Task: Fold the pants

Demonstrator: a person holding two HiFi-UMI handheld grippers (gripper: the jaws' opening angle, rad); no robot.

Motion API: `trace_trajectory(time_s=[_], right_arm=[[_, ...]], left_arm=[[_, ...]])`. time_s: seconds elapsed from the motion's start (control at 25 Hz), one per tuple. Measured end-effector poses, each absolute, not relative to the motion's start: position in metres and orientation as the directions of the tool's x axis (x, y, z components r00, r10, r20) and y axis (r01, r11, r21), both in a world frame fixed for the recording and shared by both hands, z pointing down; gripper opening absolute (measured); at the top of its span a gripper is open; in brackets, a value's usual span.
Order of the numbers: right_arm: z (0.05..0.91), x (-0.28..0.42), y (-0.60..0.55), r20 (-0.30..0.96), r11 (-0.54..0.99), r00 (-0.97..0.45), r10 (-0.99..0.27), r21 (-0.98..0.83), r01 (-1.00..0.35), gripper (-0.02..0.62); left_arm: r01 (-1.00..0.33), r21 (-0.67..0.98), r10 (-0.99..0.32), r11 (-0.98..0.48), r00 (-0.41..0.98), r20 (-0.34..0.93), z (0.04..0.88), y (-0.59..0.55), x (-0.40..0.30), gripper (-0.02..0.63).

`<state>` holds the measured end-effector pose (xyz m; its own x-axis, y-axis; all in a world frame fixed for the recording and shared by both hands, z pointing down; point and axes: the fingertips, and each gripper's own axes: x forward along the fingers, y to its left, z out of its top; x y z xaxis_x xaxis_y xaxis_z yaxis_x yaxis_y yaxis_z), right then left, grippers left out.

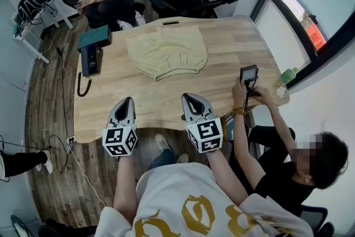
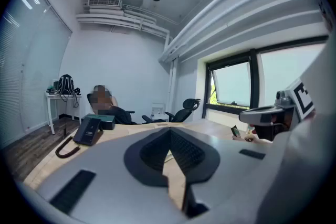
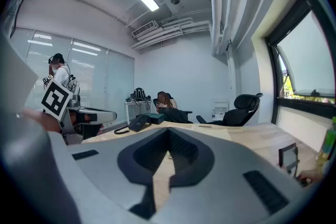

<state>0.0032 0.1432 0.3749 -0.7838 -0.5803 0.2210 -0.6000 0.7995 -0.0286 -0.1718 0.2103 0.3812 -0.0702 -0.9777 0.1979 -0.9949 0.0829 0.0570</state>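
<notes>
Beige pants [image 1: 166, 51] lie spread flat on the far half of the wooden table [image 1: 233, 58], waistband toward me. My left gripper [image 1: 126, 101] hovers over the table's near edge, shut and empty. My right gripper [image 1: 190, 100] hangs beside it at the same depth, also shut with nothing in it. Both point toward the pants and stay well short of them. In the left gripper view the jaws [image 2: 169, 153] meet at a point; the right gripper view shows the same closed tip [image 3: 168, 153]. The pants barely show past either tip.
A black desk phone [image 1: 89, 59] and a dark green box [image 1: 94, 38] sit at the table's far left. A seated person at the right edge holds up a phone [image 1: 248, 75]. Another person sits in a chair [image 1: 105, 5] beyond the table. A green bottle [image 1: 287, 75] stands far right.
</notes>
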Motion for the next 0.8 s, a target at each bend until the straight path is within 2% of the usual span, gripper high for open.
trace_trajectory(time_s=[0.44, 0.8], right_arm=[[0.374, 0.003, 0.144, 0.220, 0.797, -0.779, -0.587, -0.017, -0.604, 0.006], [0.370, -0.004, 0.148, 0.178, 0.820, -0.824, -0.539, -0.114, -0.561, 0.006]], left_arm=[[-0.991, 0.078, -0.977, 0.106, -0.089, 0.192, 0.379, 0.217, -0.181, 0.006], [-0.993, 0.031, -0.975, 0.111, -0.103, 0.196, 0.371, 0.223, -0.185, 0.008]])
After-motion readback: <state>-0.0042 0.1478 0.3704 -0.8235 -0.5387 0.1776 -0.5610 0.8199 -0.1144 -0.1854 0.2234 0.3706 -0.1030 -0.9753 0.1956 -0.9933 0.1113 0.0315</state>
